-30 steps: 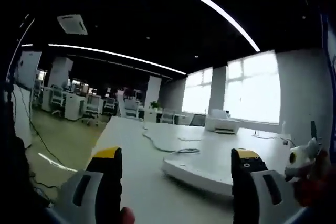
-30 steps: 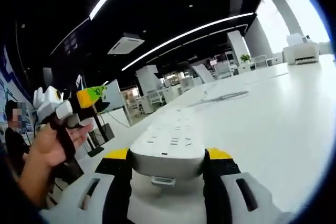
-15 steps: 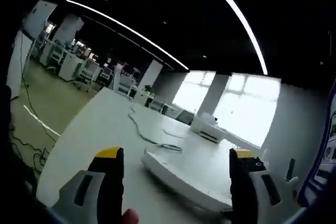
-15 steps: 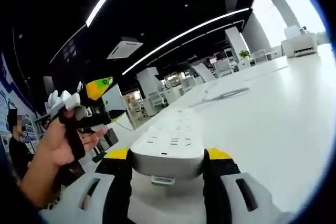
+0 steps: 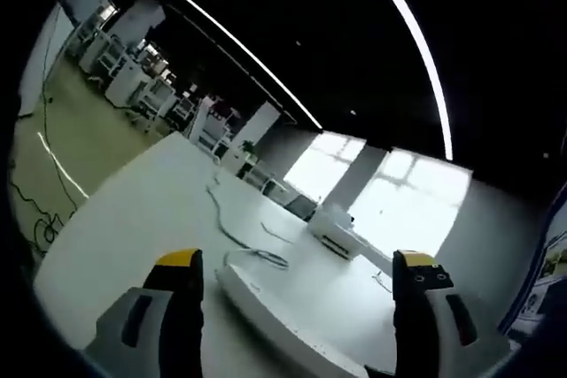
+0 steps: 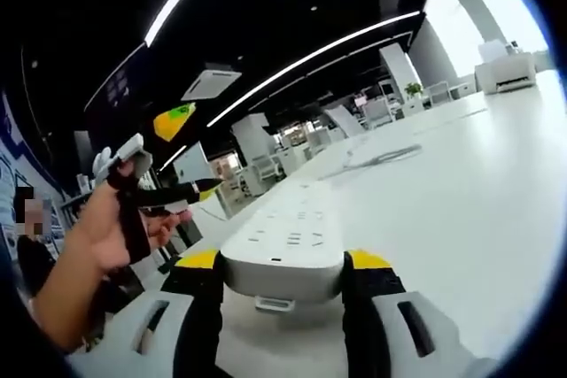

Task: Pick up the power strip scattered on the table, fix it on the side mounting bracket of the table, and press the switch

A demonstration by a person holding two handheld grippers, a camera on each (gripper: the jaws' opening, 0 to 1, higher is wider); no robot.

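A large white table (image 6: 478,201) is seen in both views, and everything below is placed relative to it. On its top the strip (image 6: 288,241) is laid flat: a long white bar with rounded ends. In the right gripper view rows of sockets are seen as small dark slots along its upper face, and a small tab is seen under its near end. From its far end a cable (image 5: 232,236) is run across the tabletop, with a loose coil just beyond the strip. A white printer (image 5: 339,235) is stood at the far part of the table, near the bright windows.

The near end of the strip is clamped by the right gripper (image 6: 282,282), whose yellow-tipped jaws are pressed against its two long sides, low over the table's surface.

The left gripper (image 5: 297,279) is held above the table with its jaws spread wide and nothing between them; the strip is seen lying beyond them on the tabletop. In the right gripper view this gripper is seen off the table's left edge, held in a hand (image 6: 106,232).
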